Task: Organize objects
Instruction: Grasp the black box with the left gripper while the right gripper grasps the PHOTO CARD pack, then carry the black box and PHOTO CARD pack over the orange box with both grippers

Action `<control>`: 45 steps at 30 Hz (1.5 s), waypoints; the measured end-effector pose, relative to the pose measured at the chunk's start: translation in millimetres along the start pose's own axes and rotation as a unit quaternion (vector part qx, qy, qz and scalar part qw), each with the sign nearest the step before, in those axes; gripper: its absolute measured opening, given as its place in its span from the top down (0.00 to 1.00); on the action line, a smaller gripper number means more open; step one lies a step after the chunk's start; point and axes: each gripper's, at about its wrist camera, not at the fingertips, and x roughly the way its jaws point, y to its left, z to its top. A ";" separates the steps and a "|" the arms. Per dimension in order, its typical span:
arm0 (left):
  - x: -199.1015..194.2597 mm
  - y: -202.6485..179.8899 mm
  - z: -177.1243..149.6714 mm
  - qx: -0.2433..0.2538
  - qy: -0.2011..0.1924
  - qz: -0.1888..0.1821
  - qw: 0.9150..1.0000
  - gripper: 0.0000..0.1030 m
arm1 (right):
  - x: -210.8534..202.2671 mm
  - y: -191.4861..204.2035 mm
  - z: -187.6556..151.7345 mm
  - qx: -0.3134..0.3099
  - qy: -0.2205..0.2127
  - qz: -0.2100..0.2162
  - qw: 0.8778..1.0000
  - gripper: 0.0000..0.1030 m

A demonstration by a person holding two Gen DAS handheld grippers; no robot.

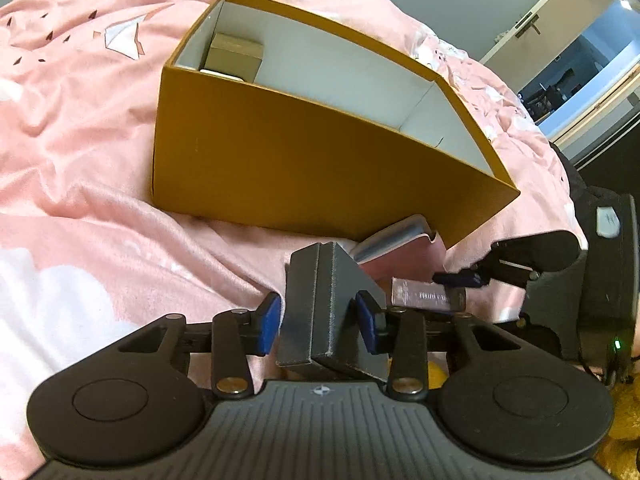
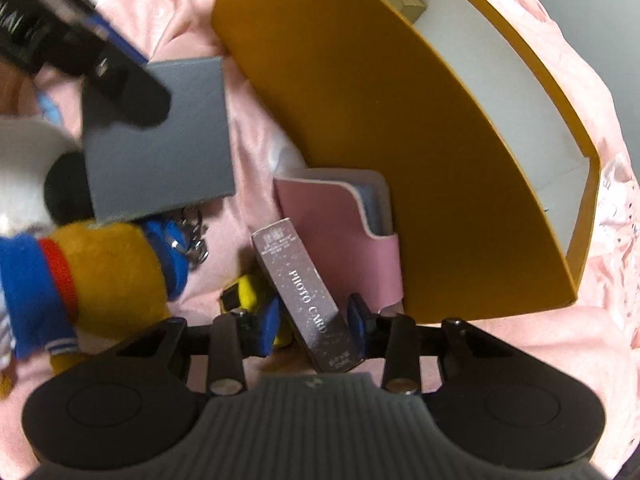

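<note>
A mustard-yellow open box (image 1: 304, 160) with a white inside lies on the pink bedspread; a small gold box (image 1: 234, 56) sits in its far corner. The yellow box also shows in the right wrist view (image 2: 380, 140). My left gripper (image 1: 318, 320) is shut on a dark grey box (image 1: 324, 308), tilted; it shows in the right wrist view (image 2: 168, 148) too. My right gripper (image 2: 314, 322) is closed around a silvery "PHOTO CARD" box (image 2: 308, 300), seen in the left wrist view (image 1: 428, 298). A pink card case (image 2: 352, 240) leans against the yellow box.
A plush toy (image 2: 80, 280) in yellow, blue and red lies at the left with a key chain (image 2: 192, 236). A small yellow object (image 2: 248, 292) lies under the photo card box. A door and window (image 1: 580, 60) stand beyond the bed.
</note>
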 end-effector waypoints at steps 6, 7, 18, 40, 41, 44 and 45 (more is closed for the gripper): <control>-15.0 -5.4 3.7 0.028 -0.023 0.008 0.999 0.99 | -29.9 -1.0 -6.8 0.017 -0.020 0.005 1.000 0.75; -15.5 -5.1 4.3 0.028 -0.021 0.003 0.999 0.99 | -35.1 -3.5 -7.2 0.024 -0.025 0.006 0.999 0.76; -11.3 33.6 8.6 -0.049 -0.002 -0.033 0.998 0.53 | -64.6 -45.9 -5.1 0.197 -0.098 0.095 0.971 0.77; 32.2 50.5 4.7 -0.157 0.069 -0.100 0.980 0.44 | -26.2 -53.7 -0.9 0.286 -0.102 0.170 0.938 0.76; 30.8 50.6 3.8 -0.164 0.073 -0.109 0.978 0.44 | -26.1 -53.9 -1.2 0.286 -0.102 0.171 0.937 0.76; 28.9 50.1 1.1 -0.182 0.074 -0.128 0.972 0.44 | -25.1 -52.5 -2.3 0.285 -0.099 0.173 0.938 0.76; 29.0 49.9 1.4 -0.188 0.071 -0.129 0.971 0.44 | -24.7 -51.9 -2.8 0.284 -0.099 0.173 0.938 0.76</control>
